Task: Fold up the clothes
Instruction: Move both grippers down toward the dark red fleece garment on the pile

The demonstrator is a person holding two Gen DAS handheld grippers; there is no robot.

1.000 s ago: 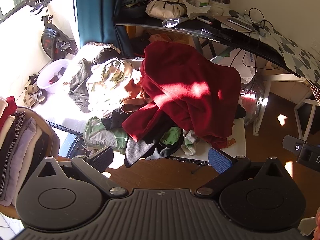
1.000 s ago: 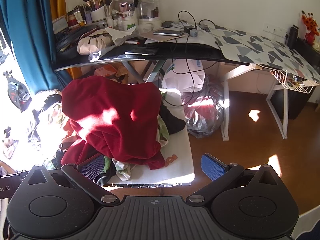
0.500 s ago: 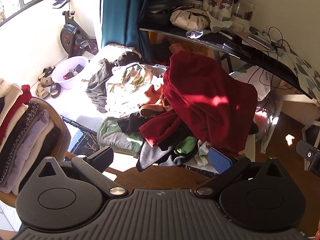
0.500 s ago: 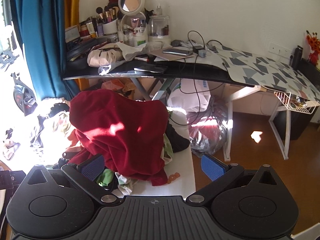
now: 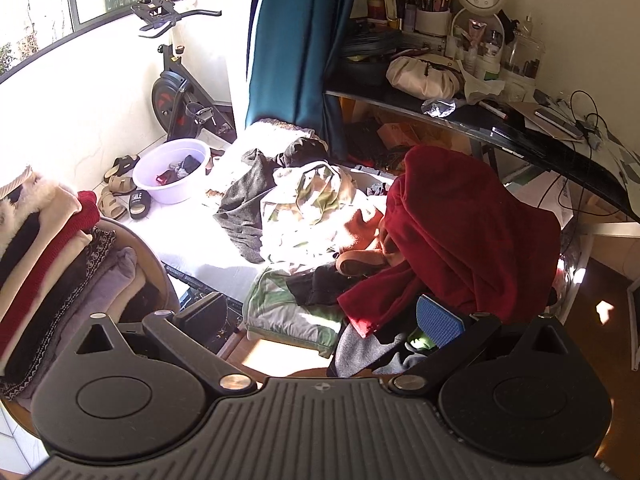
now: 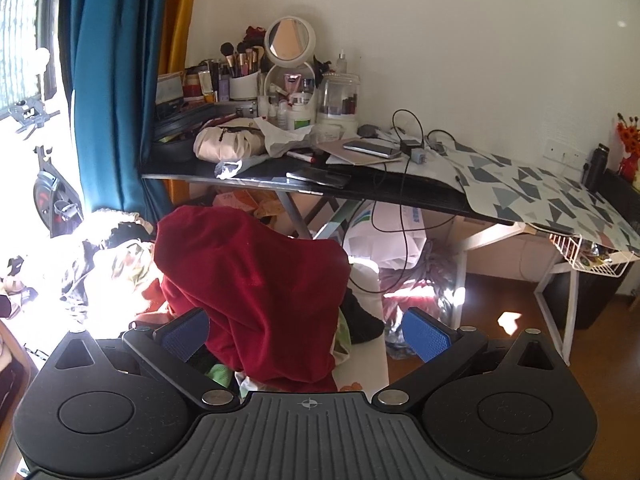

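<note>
Left gripper (image 5: 320,316): jaws spread wide, nothing between them, hanging above the near edge of the heap of loose mixed clothes (image 5: 320,216). Its blue ribbed right pad (image 5: 439,322) sits just in front of the hem of the dark red fleece garment (image 5: 472,232); contact cannot be told.

Right gripper (image 6: 306,336): also spread wide and holding nothing, the same dark red fleece garment (image 6: 256,280) filling the gap between its fingers in this view.

The garment lies draped over the top of the heap, on a low white surface (image 6: 364,364) below the black-topped desk (image 6: 360,188).

Left wrist view only:
- stack of folded garments, cream, red, black patterned and grey (image 5: 44,264), at near left on a round brown seat
- lilac plastic basin (image 5: 172,176) and sandals (image 5: 120,196) on the floor at far left
- exercise bike (image 5: 176,92) beneath the window

Right wrist view only:
- triangle-patterned desk mat (image 6: 540,196) at right
- white wire basket (image 6: 588,256) hung under the desk edge
- round mirror (image 6: 290,40), seen in full, among the cosmetics
</note>
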